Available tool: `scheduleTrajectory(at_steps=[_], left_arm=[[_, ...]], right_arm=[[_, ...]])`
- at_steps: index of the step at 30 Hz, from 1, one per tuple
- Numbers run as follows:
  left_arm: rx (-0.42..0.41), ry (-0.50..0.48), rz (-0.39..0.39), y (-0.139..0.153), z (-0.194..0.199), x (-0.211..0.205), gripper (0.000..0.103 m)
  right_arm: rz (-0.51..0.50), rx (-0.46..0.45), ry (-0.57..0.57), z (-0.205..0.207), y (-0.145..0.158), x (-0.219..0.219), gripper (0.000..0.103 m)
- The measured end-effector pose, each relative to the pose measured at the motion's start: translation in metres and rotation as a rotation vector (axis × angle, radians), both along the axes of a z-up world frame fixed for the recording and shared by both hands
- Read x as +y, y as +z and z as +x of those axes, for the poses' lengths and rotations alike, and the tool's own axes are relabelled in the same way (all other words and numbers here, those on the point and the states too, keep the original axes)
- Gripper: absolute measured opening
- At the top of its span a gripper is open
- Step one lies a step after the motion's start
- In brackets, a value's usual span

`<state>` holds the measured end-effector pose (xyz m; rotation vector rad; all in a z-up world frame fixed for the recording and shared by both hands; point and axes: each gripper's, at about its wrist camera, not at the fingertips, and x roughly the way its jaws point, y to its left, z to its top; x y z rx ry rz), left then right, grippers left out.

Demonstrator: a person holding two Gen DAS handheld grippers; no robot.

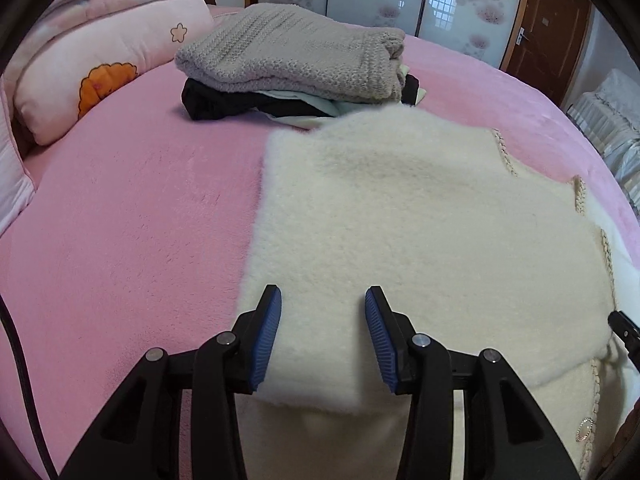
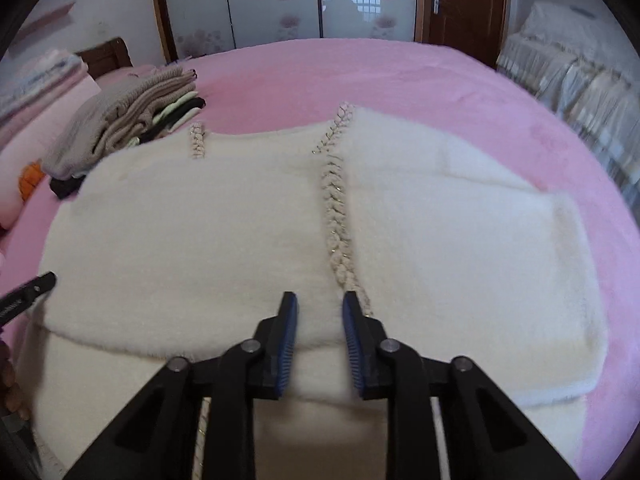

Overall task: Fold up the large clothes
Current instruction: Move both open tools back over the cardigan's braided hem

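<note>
Left gripper (image 1: 323, 300) nearest the lens: blue pads apart, nothing pinched, poised above the near edge of the cream fluffy garment (image 1: 400, 240). Garment lies flat on the pink bed cover (image 1: 120, 220), one flap already laid over a lower layer. Behind it, a stack of folded clothes (image 1: 292, 64) topped by a grey knit; those look finished.

Right wrist view: right gripper (image 2: 320, 304) with a narrow gap between its pads, gripping nothing visible, above the same garment's folded edge beside the braided trim (image 2: 338, 220). Right-hand portion of the garment remains spread wide. Judgement: first fold in, further folds and stacking left.
</note>
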<state>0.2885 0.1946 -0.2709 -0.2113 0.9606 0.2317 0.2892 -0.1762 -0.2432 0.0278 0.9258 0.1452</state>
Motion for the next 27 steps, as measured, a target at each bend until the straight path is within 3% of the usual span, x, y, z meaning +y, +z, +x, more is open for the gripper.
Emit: scheduleTrajectory(at_steps=[1, 4, 6, 7, 9, 11, 17, 22, 27], left_arm=[[0.001, -0.002, 0.004, -0.004, 0.002, 0.004, 0.043], [0.016, -0.008, 0.043, -0.004, 0.003, -0.005, 0.043], [0.042, -0.012, 0.060, 0.001, 0.004, -0.009, 0.046], [0.052, -0.018, 0.053, 0.007, 0.002, -0.011, 0.050], [0.055, -0.037, 0.011, 0.019, -0.002, -0.013, 0.074], [0.028, -0.063, -0.012, 0.038, -0.013, -0.019, 0.080], [-0.035, -0.147, 0.000, 0.099, -0.055, -0.042, 0.086], [-0.078, -0.163, -0.060, 0.142, -0.095, -0.049, 0.086], [-0.120, -0.157, -0.047, 0.179, -0.140, -0.055, 0.086]], right_arm=[[0.010, 0.008, -0.003, 0.000, 0.000, -0.009, 0.000], [0.004, 0.039, -0.002, -0.002, 0.004, -0.008, 0.000], [-0.001, 0.058, -0.011, -0.005, 0.009, -0.005, 0.006], [0.009, 0.071, -0.021, -0.008, 0.013, -0.005, 0.011], [0.044, 0.098, -0.028, -0.015, 0.020, -0.002, 0.033], [0.069, 0.098, -0.052, -0.029, 0.034, -0.008, 0.063], [0.065, 0.050, -0.141, -0.077, 0.087, -0.030, 0.065], [-0.015, 0.005, -0.186, -0.130, 0.130, -0.046, 0.065], [-0.003, -0.042, -0.211, -0.176, 0.164, -0.059, 0.065]])
